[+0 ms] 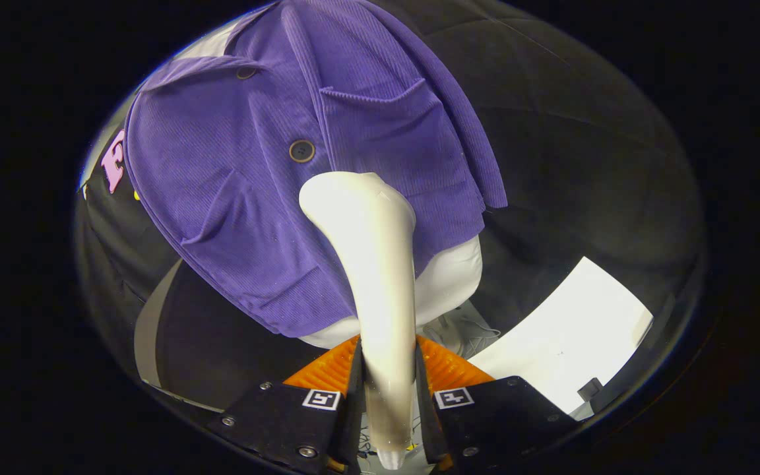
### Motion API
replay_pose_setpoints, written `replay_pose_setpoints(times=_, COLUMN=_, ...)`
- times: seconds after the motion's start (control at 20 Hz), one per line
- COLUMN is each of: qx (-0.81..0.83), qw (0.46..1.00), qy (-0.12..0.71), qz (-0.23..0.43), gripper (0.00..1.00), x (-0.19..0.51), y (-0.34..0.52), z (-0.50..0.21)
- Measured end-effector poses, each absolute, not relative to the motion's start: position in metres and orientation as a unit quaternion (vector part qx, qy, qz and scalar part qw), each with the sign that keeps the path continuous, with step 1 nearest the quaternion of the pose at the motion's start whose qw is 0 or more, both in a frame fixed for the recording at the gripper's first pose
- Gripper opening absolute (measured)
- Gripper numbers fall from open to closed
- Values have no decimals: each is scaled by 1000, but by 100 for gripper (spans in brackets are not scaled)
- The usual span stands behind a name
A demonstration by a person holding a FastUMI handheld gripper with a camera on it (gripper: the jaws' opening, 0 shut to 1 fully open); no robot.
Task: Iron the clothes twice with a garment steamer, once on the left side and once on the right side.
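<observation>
Gripper view, items as seen from the booth floor.

Item one: gripper point(390, 389), both fingers clamped on the handle of the garment steamer point(380, 277), one finger pressing each side of it.

Item two: the steamer itself, a pale, glossy wand rising from between the fingers and widening to a rounded head. The head lies against the front of the jacket, just below its lower button point(301, 151); whether it actually touches the cloth or sits just off it is hard to judge through the fisheye curve.

Item three: purple corduroy jacket point(235, 198), buttoned, with a patch pocket point(386, 125) to one side of the placket and another pocket lower on the other side (the ribbing of the cloth is plain to see). A second button point(245, 72) sits higher up, near the collar.

Item four: white mannequin torso point(449, 284) wearing the jacket, its bare lower part showing under the hem, just beside the steamer's neck.

Item five: white sheet point(565, 343) lying flat beyond the fingers, apart from the torso.
</observation>
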State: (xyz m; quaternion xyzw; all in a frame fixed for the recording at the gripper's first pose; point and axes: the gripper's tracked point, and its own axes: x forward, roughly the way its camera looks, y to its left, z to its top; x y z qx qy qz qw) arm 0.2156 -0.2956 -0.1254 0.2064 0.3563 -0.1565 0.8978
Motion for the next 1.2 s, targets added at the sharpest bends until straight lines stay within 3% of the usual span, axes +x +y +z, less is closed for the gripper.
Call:
replay_pose_setpoints(times=0.65, qx=197, qw=883, qy=412, qz=-110, gripper=38, x=145, y=-219, z=-195)
replay_pose_setpoints(times=1.2, qx=168, qw=910, qy=377, qz=-33, gripper=37, x=58, y=-132, z=-140)
